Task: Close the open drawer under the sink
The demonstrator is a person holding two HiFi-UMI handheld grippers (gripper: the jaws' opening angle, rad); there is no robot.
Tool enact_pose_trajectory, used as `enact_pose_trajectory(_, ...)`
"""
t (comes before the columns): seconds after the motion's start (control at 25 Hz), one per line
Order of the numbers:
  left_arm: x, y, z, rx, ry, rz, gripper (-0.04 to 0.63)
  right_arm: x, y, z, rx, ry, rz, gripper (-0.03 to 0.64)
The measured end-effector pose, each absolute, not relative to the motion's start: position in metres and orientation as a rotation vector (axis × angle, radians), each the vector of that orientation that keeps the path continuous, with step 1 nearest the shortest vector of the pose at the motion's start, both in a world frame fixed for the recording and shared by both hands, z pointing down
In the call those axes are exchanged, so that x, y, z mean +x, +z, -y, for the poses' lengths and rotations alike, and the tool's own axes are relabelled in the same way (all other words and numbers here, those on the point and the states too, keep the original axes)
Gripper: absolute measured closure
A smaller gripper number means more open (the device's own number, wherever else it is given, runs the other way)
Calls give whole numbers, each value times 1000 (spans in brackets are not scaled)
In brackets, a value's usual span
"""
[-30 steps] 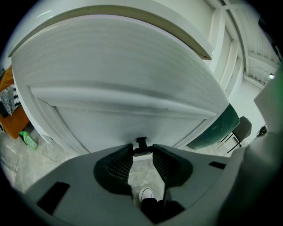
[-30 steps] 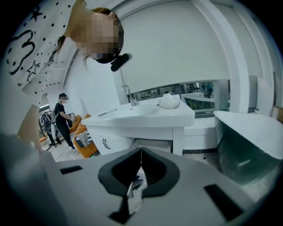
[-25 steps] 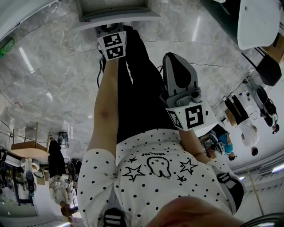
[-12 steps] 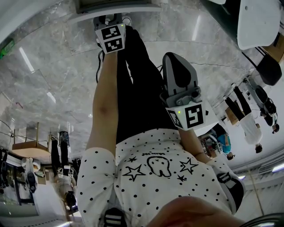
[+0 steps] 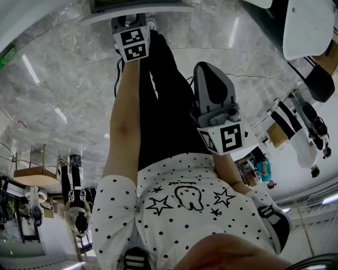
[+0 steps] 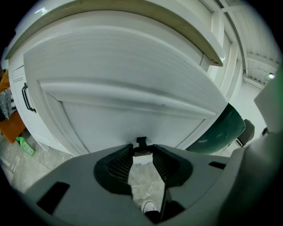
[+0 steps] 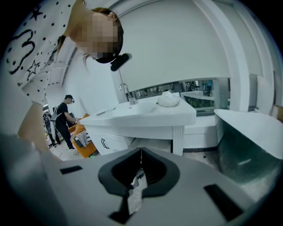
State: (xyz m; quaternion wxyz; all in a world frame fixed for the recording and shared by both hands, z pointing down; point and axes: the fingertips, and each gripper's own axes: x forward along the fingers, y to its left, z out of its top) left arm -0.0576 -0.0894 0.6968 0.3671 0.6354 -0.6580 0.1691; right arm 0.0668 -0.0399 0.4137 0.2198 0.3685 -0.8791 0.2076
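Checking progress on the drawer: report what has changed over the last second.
The left gripper pushed farther forward, away from the person, and the drawer slid back in ahead of it, so less of its inside shows. Nothing was grasped or released. The right gripper stayed where it was.

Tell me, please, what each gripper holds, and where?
Right gripper: nothing, jaws together. Left gripper: tips at a small black fitting on the drawer front; grip cannot be told.

The right gripper, jaws seemingly together, faces a white sink with a faucet.
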Motion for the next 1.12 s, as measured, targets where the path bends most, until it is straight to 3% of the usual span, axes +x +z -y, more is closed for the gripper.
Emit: enact_pose_trajectory(1.12,-59,696,105,1631,419,1697,460,69,418,43,1033,583,2415,603)
